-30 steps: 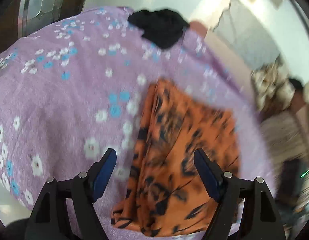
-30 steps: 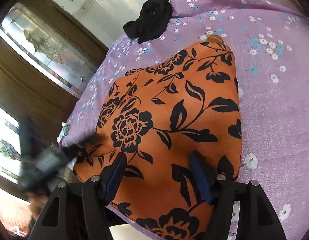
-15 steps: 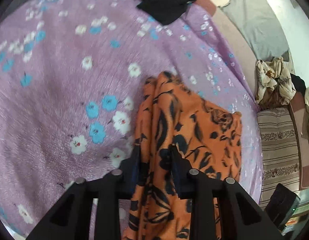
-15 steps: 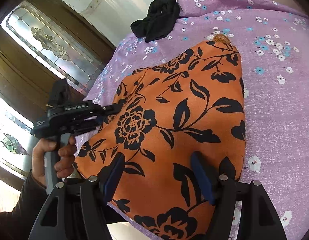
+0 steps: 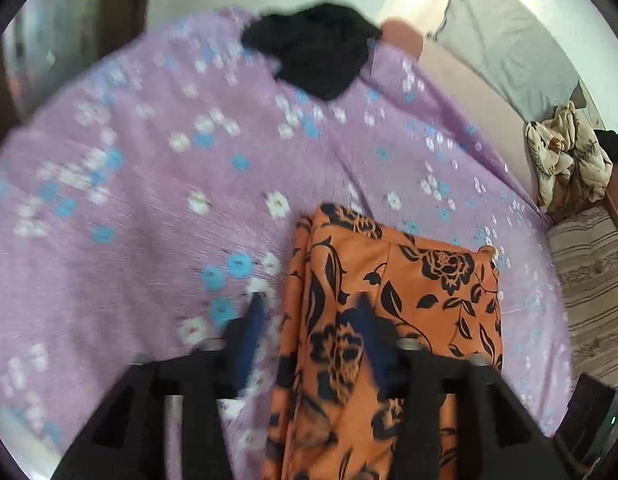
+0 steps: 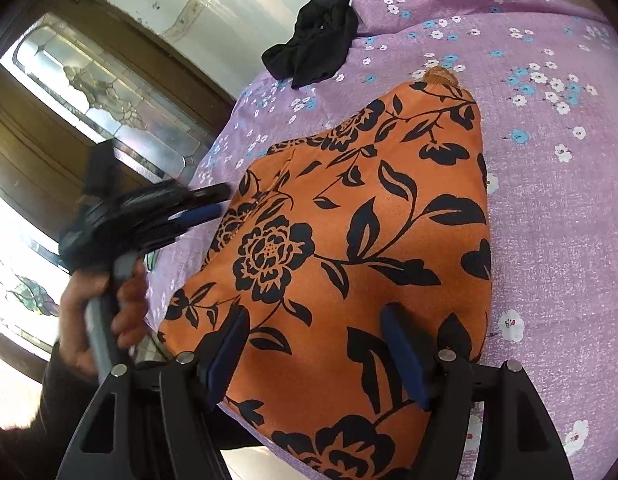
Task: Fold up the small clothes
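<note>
An orange cloth with black flowers (image 5: pixel 409 288) lies folded on the purple flowered bedsheet (image 5: pixel 149 184). My left gripper (image 5: pixel 309 300) hangs over the cloth's folded left edge. Its jaws are opening, and the edge lies loose between them without the pads pressing on it. From the right wrist view the same cloth (image 6: pixel 349 220) fills the middle, and the left gripper (image 6: pixel 221 201) shows at its left side, held by a hand (image 6: pixel 101 300). My right gripper (image 6: pixel 315 314) stands open just above the cloth's near part, gripping nothing.
A crumpled black garment (image 5: pixel 317 56) lies at the sheet's far edge, also in the right wrist view (image 6: pixel 317 40). A heap of pale clothes (image 5: pixel 569 164) and a striped cushion (image 5: pixel 589 280) sit at the right. A wooden door with patterned glass (image 6: pixel 89 88) stands beyond the bed's left side.
Half a second ago the left gripper was pinched on the cloth's left edge; now its jaws stand apart and it has pulled back. The right gripper has stayed where it was.
</note>
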Demonstrator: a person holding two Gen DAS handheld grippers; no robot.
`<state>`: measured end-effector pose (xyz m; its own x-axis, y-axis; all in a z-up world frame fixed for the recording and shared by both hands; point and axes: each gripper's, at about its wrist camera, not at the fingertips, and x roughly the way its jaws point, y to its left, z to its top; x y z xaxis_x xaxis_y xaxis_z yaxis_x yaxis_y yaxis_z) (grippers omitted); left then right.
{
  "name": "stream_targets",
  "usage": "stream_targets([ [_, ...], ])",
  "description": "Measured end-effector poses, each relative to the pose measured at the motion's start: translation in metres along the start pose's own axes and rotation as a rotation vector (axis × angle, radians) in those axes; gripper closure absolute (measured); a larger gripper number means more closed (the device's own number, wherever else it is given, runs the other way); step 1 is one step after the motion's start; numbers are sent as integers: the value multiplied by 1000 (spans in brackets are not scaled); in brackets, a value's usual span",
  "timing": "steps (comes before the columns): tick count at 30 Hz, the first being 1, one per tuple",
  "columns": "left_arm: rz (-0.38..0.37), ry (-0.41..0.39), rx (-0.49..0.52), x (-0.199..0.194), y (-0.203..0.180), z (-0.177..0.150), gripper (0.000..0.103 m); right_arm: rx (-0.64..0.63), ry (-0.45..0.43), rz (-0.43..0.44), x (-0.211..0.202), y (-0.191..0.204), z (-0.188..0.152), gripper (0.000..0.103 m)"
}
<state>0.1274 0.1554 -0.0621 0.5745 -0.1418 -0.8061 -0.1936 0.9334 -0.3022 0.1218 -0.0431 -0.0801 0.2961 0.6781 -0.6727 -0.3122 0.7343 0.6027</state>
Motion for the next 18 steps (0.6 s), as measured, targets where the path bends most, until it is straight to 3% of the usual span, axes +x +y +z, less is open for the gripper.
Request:
stream_targets([
  [2, 29, -36, 0, -19, -2, -8, 28, 3, -1, -13, -1, 2, 0, 29],
  [6, 60, -43, 45, -41, -5, -23, 28, 1, 2, -37, -6, 8, -1, 29],
  [13, 88, -57, 88, -65, -14, -45, 28, 8, -76, -19, -41, 16, -14, 29],
  [18, 92, -46, 97, -68, -23, -52, 28, 50, -112, -6, -64, 2, -29, 29],
])
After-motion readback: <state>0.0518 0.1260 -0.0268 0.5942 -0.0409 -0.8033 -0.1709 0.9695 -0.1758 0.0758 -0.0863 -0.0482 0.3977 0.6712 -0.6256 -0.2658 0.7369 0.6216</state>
